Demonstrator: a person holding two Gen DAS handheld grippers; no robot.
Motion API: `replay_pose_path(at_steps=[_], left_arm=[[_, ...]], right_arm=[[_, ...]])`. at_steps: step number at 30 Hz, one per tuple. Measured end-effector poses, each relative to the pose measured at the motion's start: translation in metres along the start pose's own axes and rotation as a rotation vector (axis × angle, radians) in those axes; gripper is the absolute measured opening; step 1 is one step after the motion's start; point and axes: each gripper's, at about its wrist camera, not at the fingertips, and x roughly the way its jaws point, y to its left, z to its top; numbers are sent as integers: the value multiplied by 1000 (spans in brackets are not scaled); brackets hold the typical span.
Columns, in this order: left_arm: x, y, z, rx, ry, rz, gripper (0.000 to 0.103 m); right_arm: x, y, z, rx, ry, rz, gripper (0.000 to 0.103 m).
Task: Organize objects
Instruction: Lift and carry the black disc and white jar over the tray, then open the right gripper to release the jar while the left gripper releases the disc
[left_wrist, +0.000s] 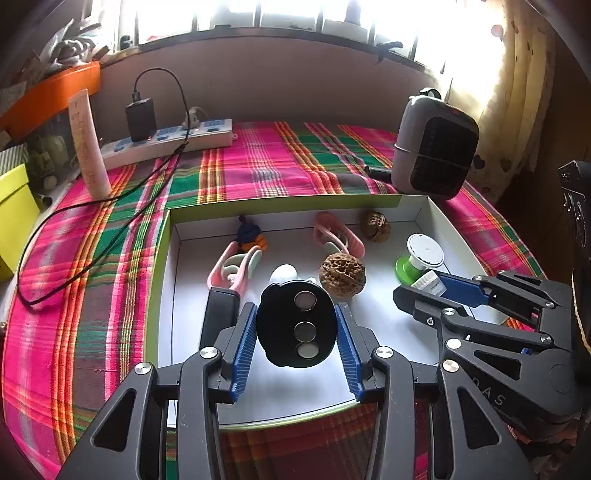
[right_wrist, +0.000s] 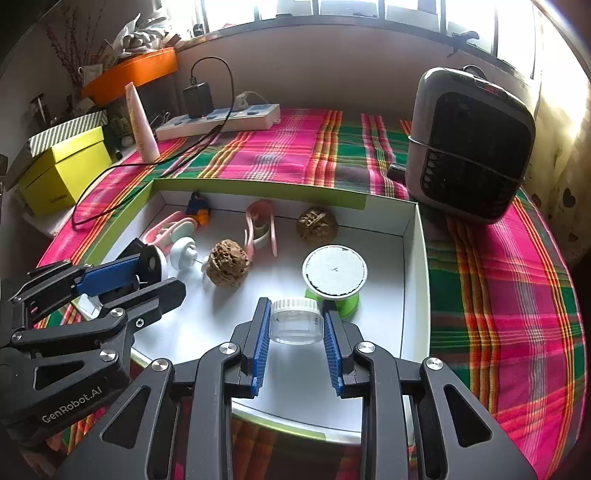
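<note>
Closest in, the left gripper (left_wrist: 297, 325) is clamped on a flat black oval disc with three metal studs (left_wrist: 295, 325), long axis pointing away. The right gripper (right_wrist: 295, 321) pinches a small clear plastic jar with a white ribbed lid (right_wrist: 295, 319). Both hang above the shallow white box with green rim (right_wrist: 413, 258). Inside: two wrinkled brown walnuts (right_wrist: 227, 267), two pink clips (right_wrist: 262, 225).

Black oval disc (left_wrist: 297, 325) with 3 round metal magnets, held tilted on edge over near-left of tray. Small clear jar (right_wrist: 295, 320) with white ribbed lid, upright, held over near-centre. White tray (right_wrist: 415, 266), green rim, holds 2 walnuts (right_wrist: 227, 267), 2 pink clips (right_wrist: 260, 225), a white knob (right_wrist: 183, 253), a green-and-white spool (right_wrist: 334, 280) and a blue-orange figure (right_wrist: 197, 208) at far-left wall.
</note>
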Motion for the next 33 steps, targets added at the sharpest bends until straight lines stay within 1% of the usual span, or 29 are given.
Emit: replay_pose_path(at_steps=[4,22,30,33], left_arm=[[8,0,-3,-6,36,8,40],[8,0,-4,-11,43,17,41],[5,1,-5,-7,41,37,41],[4,1,-5,-8,38,40,41]], right_arm=[[0,0,-1,-5,2,3,28],[0,1,-2,4,6,0,28],[-2,0,-3,21,-3,-2,29],[-4,-1,-4,27,-6,-3,31]])
